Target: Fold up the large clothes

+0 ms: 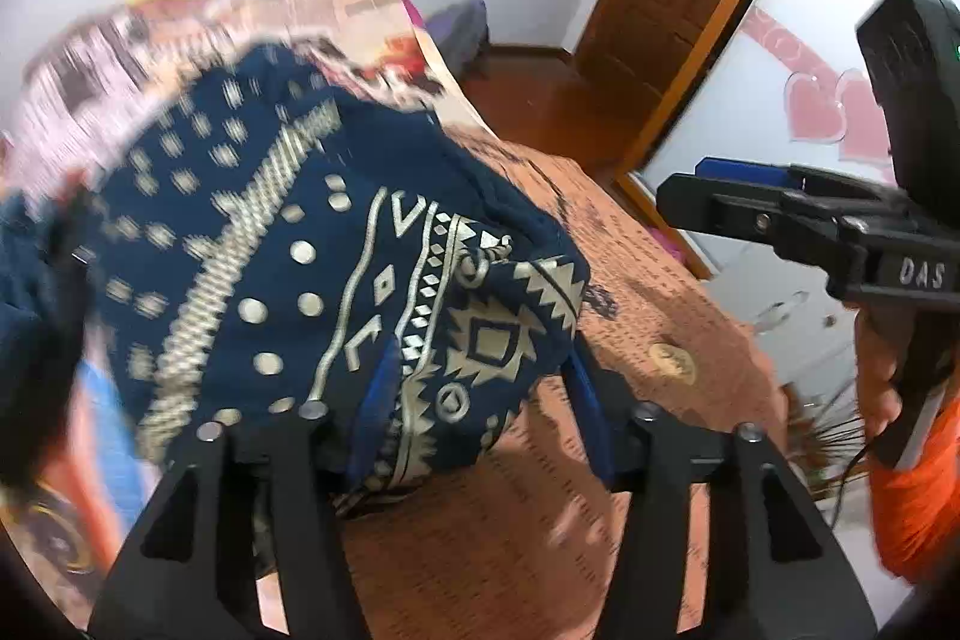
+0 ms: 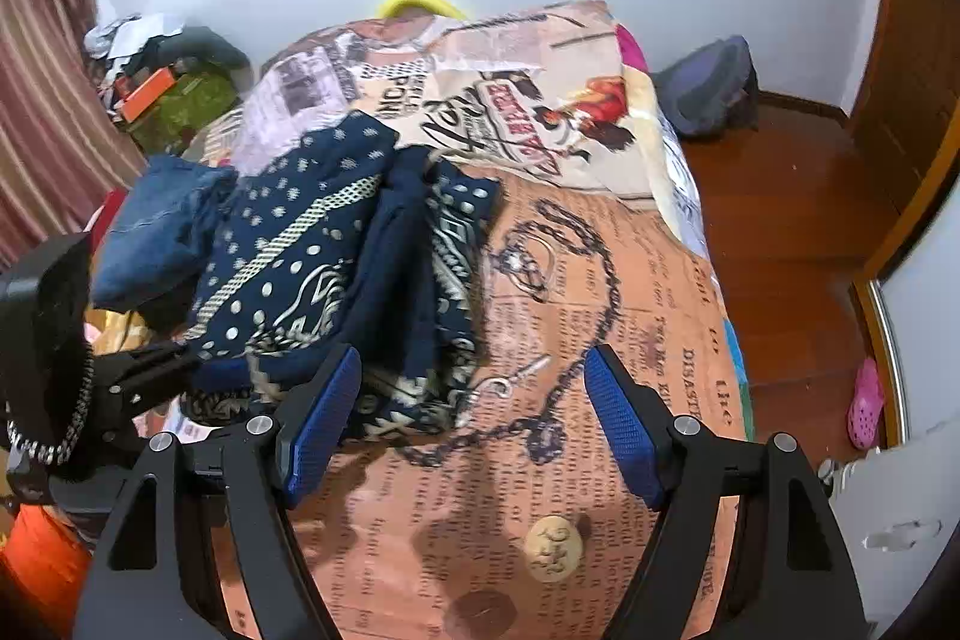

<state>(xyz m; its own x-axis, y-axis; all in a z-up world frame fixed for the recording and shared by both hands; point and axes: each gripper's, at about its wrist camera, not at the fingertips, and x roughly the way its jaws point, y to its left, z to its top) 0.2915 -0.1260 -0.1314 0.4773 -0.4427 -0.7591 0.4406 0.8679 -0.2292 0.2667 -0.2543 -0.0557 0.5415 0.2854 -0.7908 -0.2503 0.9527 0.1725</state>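
From my left wrist cam the navy cream-patterned garment (image 1: 336, 268) fills the gap of my left gripper (image 1: 480, 394), whose fingers look spread, no clamp visible. Only the right cam shows it heaped at the left edge of the newspaper-print bedspread (image 2: 600, 280), right gripper (image 2: 474, 424) wide open. Wooden floor (image 2: 792, 220), white walls; "DAS" on the tool.

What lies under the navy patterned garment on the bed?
The navy patterned garment rests on the newspaper-print bedspread, beside blue denim. The bedspread directly beneath the garment is covered, so anything lying there cannot be seen.
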